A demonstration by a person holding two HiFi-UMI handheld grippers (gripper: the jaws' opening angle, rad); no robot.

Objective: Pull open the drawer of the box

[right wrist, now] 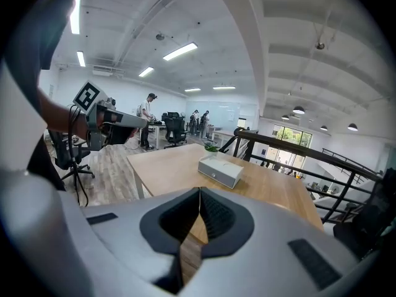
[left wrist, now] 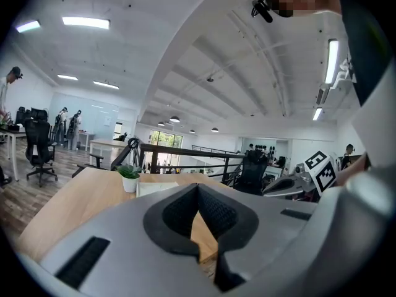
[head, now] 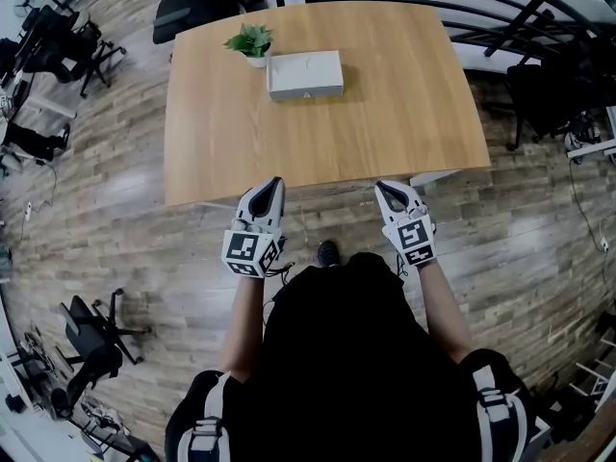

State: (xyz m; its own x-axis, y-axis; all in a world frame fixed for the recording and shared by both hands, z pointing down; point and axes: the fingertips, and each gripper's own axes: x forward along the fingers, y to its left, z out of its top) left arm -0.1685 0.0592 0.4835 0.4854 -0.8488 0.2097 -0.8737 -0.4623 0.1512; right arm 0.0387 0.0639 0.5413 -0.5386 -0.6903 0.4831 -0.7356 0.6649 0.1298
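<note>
Here, you stand at the near edge of a wooden counter (head: 385, 114), which fills the upper middle of the head view. The box (head: 305, 74), pale grey and low, sits toward the top centre of that view, well apart from both grippers. Its drawer front (right wrist: 215, 174) faces you and looks flush with the box. A small potted plant (head: 250, 42) stands just beside the box, at its upper left.

Your left gripper (head: 274, 183) is in the lower middle of the head view, left of centre, its tip at the counter's near edge. In the left gripper view its jaws are closed together with nothing between them, and the box and plant show small in the middle distance.

Your right gripper (head: 385, 189) is level with it, right of centre, also at the near edge. In the right gripper view its jaws likewise meet and grip nothing, with the box above them in the frame.
</note>
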